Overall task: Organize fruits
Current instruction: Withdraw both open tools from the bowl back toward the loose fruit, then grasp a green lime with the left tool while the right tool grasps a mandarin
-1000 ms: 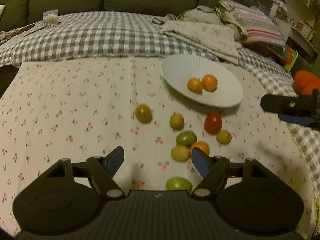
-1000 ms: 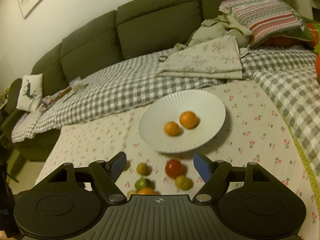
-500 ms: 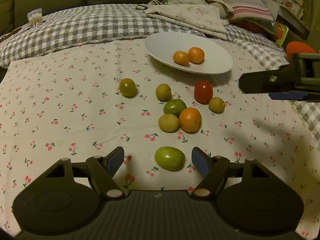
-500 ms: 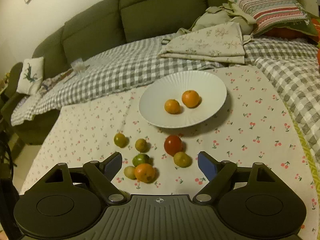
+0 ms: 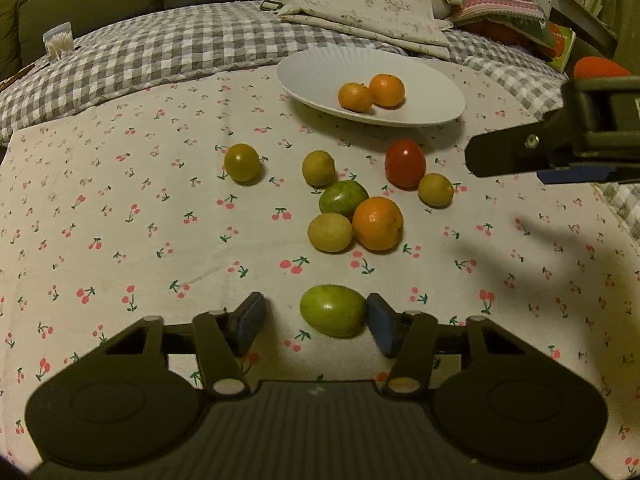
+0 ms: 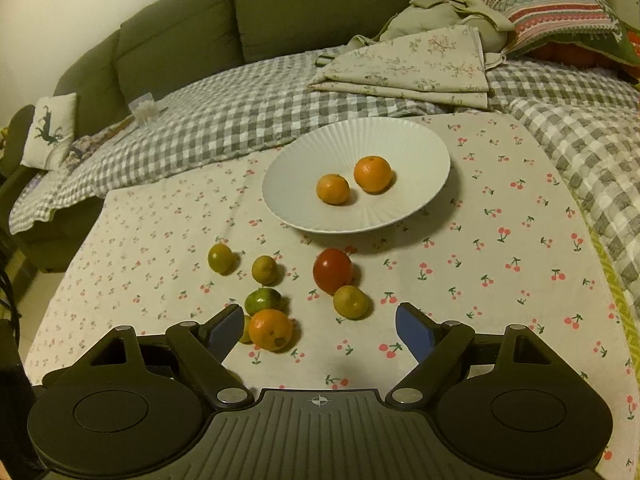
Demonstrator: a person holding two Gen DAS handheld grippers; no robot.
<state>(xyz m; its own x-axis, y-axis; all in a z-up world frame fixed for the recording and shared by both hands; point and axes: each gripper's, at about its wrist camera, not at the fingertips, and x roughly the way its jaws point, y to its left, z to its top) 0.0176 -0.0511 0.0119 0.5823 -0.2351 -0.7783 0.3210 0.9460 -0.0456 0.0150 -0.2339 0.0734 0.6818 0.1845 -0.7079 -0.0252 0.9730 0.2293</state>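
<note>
An oval green fruit (image 5: 334, 310) lies on the cherry-print cloth between the jaws of my left gripper (image 5: 316, 322). The jaws are closing: the right pad is at the fruit's side, and the left pad still stands apart from it. Beyond it lie an orange (image 5: 378, 222), a red tomato (image 5: 405, 162) and several yellow-green fruits. A white plate (image 5: 440, 92) farther back holds two oranges (image 5: 372, 92). My right gripper (image 6: 320, 332) is wide open and holds nothing. The loose orange (image 6: 270, 330) lies by its left finger, and the tomato (image 6: 333, 270) and the plate (image 6: 304, 184) are ahead.
A grey checked blanket (image 6: 240, 120), folded floral cloths (image 6: 420, 68) and a striped pillow (image 6: 540, 4) lie behind the plate, in front of a dark green sofa (image 6: 180, 44). The right gripper's finger (image 5: 520, 152) reaches in at the right of the left wrist view.
Both grippers have sunk toward the cloth. The left one has come down around the green fruit and its jaws have narrowed. The right jaws have widened.
</note>
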